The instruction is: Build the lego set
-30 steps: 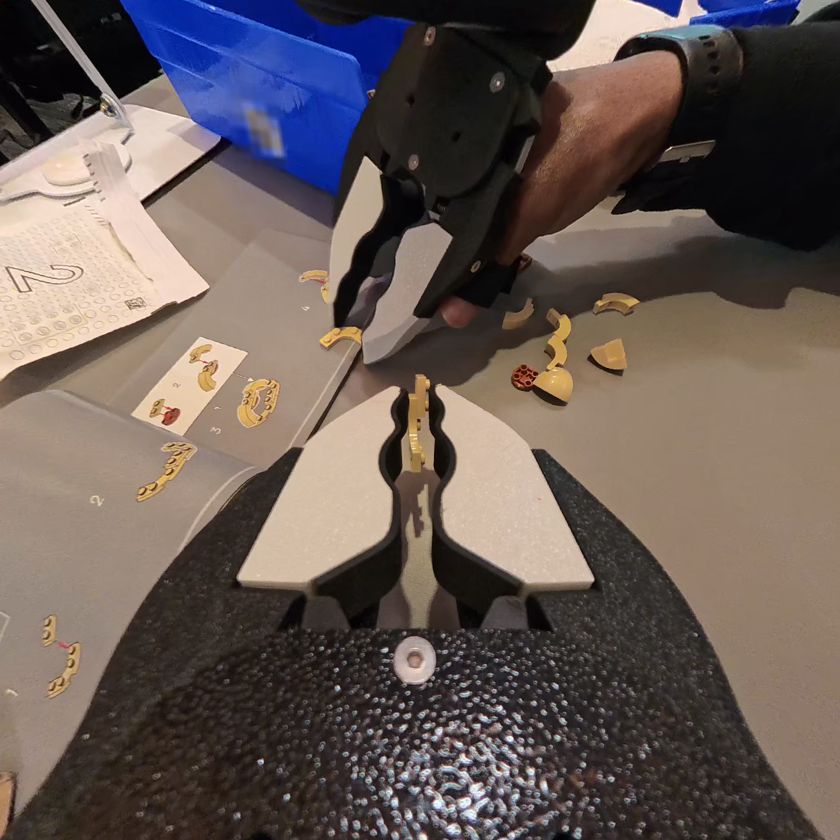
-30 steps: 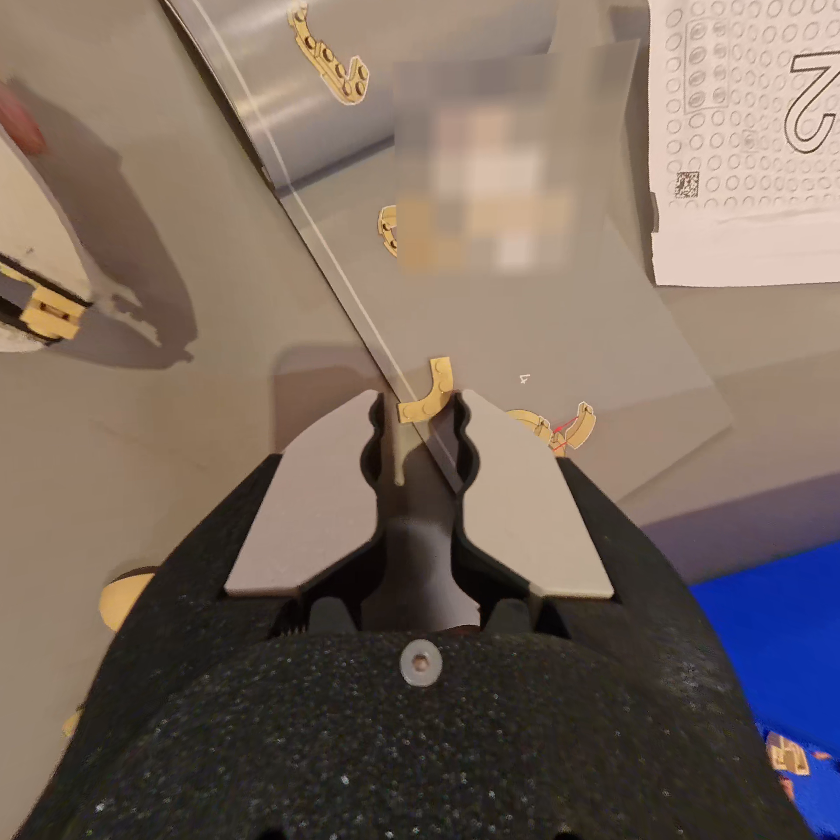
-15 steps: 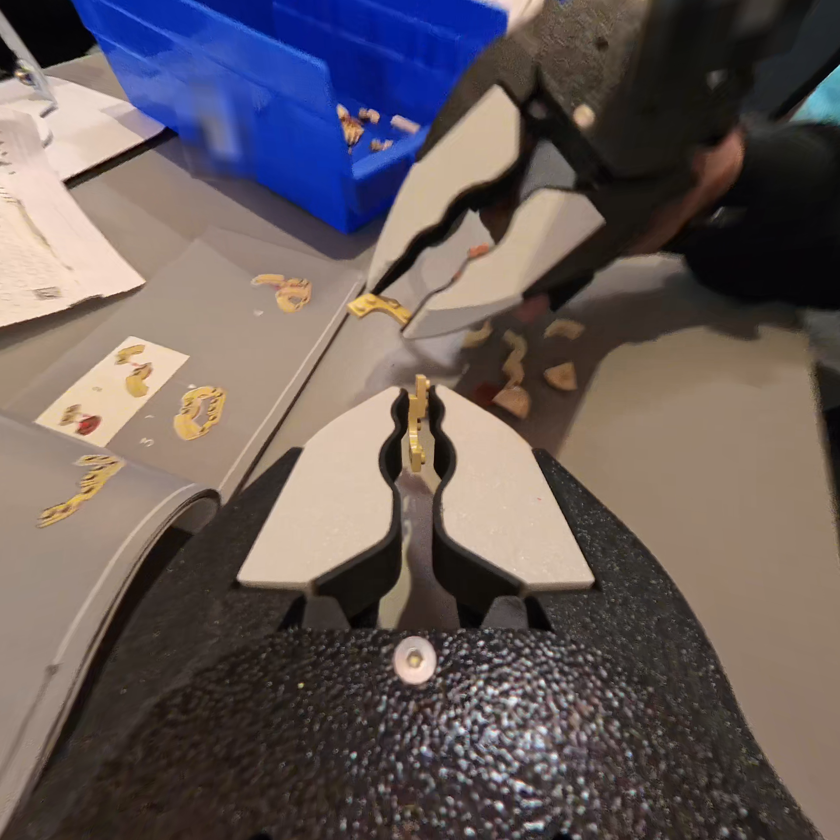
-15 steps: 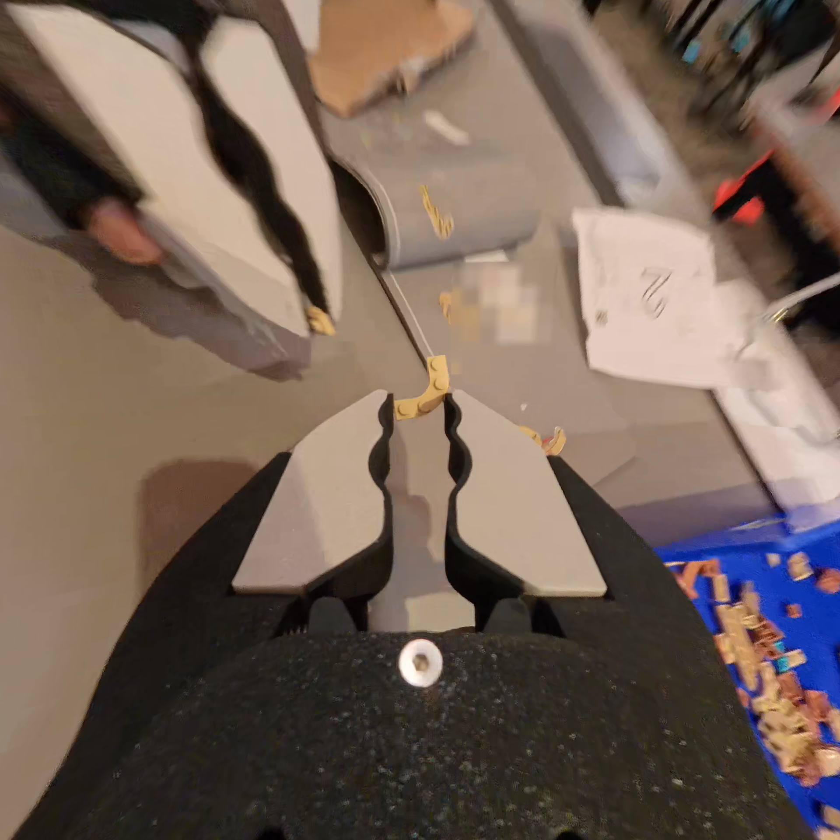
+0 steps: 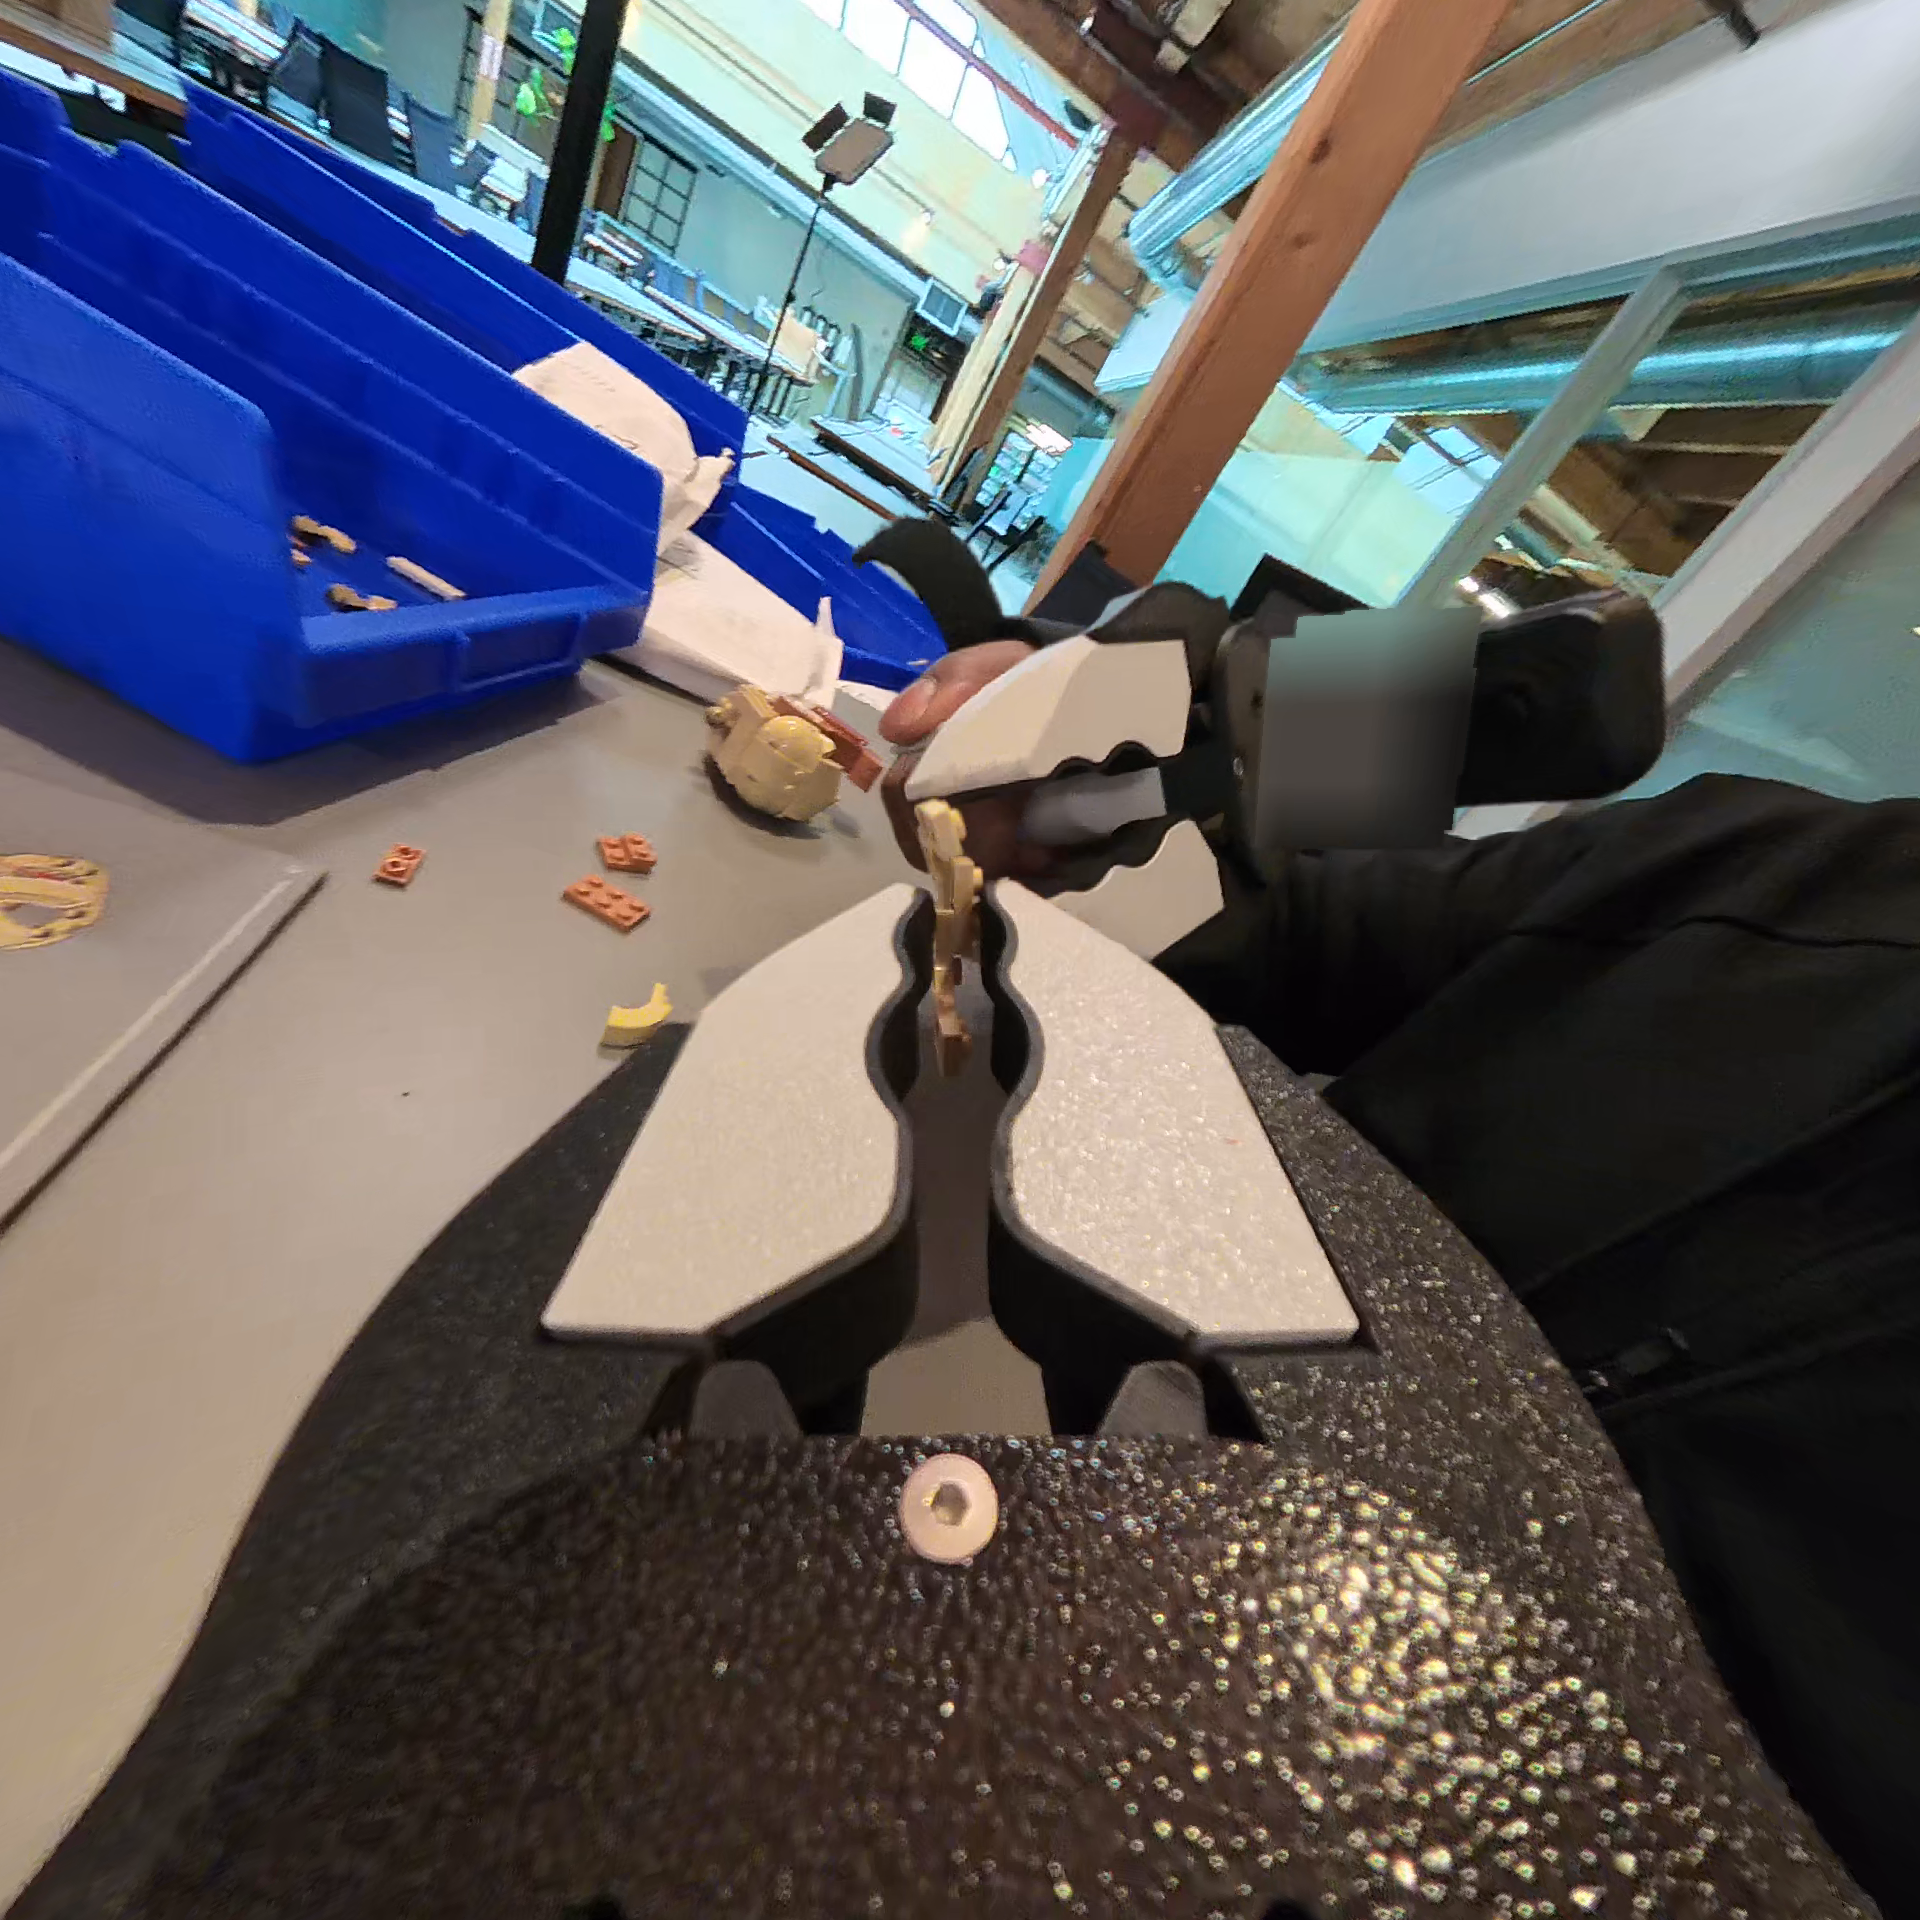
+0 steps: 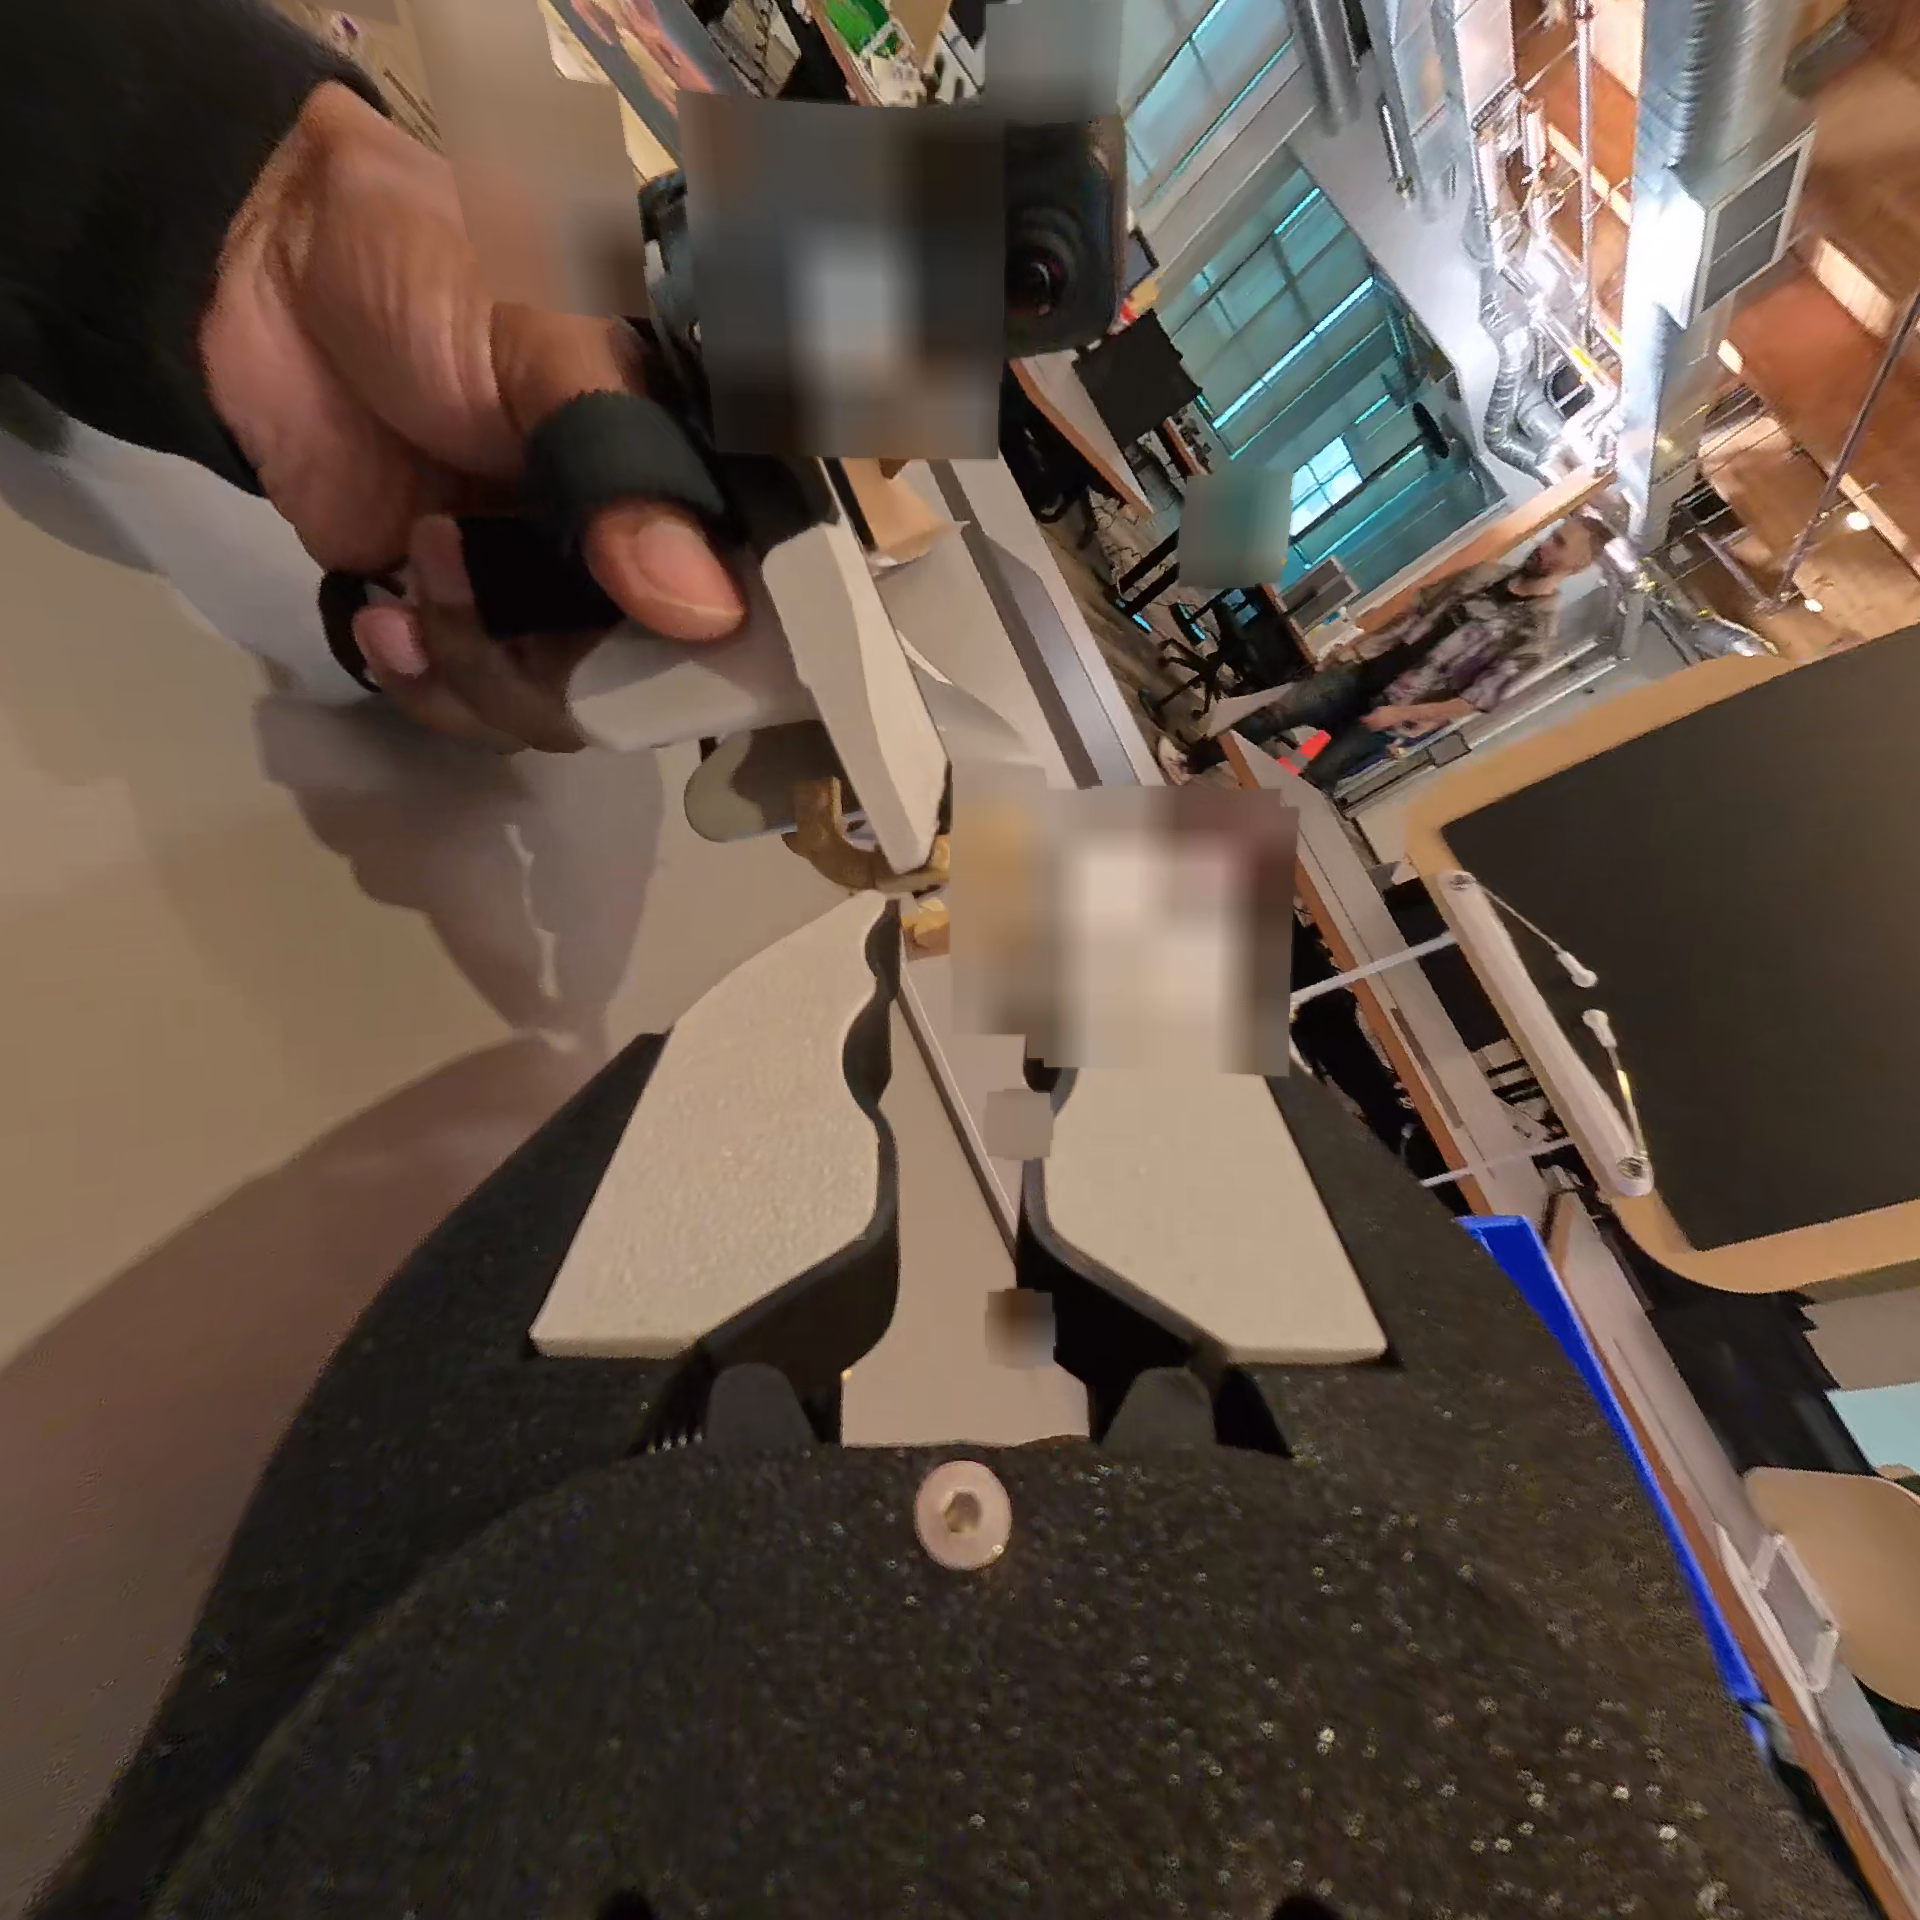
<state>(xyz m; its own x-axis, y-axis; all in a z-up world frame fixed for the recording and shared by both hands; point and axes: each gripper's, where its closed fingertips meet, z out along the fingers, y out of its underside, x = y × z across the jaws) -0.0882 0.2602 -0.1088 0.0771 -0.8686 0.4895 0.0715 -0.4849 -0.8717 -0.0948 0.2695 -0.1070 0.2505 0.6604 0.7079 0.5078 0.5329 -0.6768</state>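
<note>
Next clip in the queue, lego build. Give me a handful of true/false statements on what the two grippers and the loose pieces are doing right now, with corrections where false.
1. The left gripper is shut on a tan lego piece. True.
2. The right gripper holds nothing. False: a second tan piece sits at its tip, close above the left gripper's piece.
3. Three reddish-brown plates lie loose on the grey table. True.
4. The blue bin holds no parts. False: a few tan parts lie on its floor.
5. A rounded tan assembly rests on the table beyond the grippers. True.
6. Both grippers rest flat on the table. False: they meet raised above it.
</note>
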